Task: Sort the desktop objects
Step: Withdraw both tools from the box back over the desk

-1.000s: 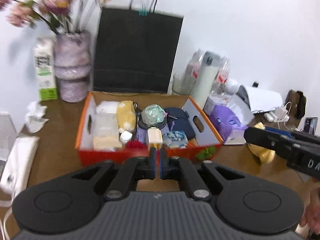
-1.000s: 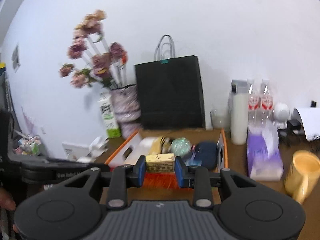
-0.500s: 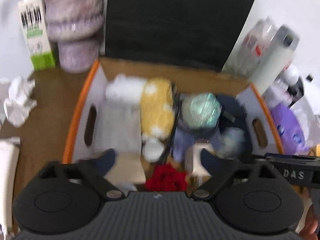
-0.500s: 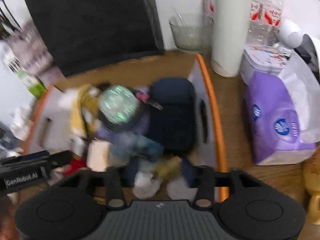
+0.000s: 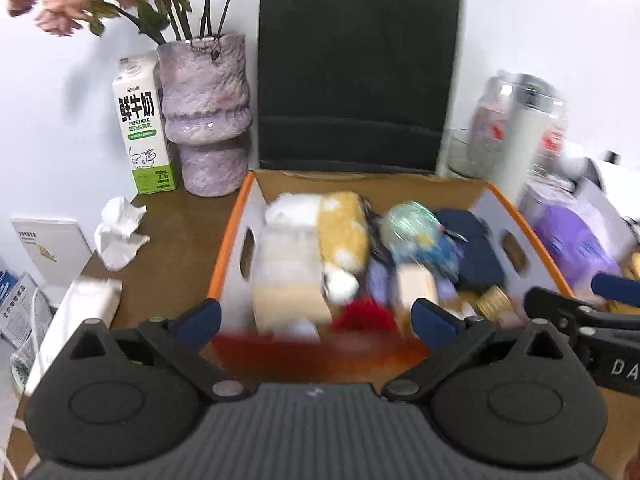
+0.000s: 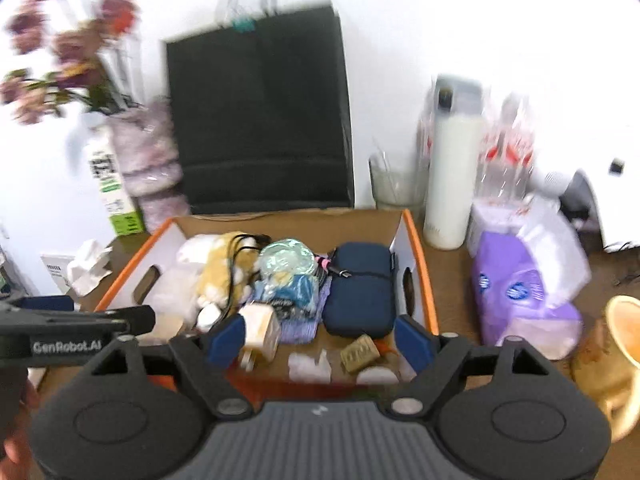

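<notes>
Right gripper, a second ago clamped on a small tan block, now gapes empty like the left gripper; block lies in orange-rimmed box — likely one item sorted.

Both wrist cams near, facing box

Left gripper: jaws spread wide, nothing between them.
Box: orange-rimmed, directly ahead, filled with blurred items.
Milk carton: upright, touching vase.
</notes>
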Demonstrator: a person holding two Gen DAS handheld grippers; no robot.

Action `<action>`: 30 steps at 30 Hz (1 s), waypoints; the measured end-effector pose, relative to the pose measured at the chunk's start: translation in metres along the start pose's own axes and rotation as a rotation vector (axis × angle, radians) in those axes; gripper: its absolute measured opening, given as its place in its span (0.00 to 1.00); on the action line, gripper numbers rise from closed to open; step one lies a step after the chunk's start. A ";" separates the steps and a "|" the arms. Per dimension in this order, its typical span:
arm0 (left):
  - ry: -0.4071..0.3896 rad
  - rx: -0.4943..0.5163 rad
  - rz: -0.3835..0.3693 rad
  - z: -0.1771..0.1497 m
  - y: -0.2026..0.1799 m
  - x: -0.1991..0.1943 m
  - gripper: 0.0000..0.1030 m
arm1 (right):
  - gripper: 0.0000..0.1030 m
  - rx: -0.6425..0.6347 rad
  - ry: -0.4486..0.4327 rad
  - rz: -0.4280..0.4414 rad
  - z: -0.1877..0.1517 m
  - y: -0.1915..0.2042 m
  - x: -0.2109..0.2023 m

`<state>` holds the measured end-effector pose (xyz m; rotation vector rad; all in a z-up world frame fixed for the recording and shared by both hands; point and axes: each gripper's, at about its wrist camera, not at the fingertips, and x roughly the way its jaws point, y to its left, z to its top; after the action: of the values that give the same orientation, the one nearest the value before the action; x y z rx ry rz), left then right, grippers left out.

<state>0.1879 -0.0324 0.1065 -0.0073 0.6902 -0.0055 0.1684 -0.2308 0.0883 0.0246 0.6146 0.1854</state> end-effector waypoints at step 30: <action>-0.038 0.010 -0.081 -0.194 0.016 -0.103 1.00 | 0.96 -0.040 0.019 0.009 -0.178 0.029 -0.115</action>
<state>-0.0147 -0.0170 0.0224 -0.0260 0.6511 -0.0863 -0.0304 -0.2287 0.0109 -0.0127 0.6301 0.2069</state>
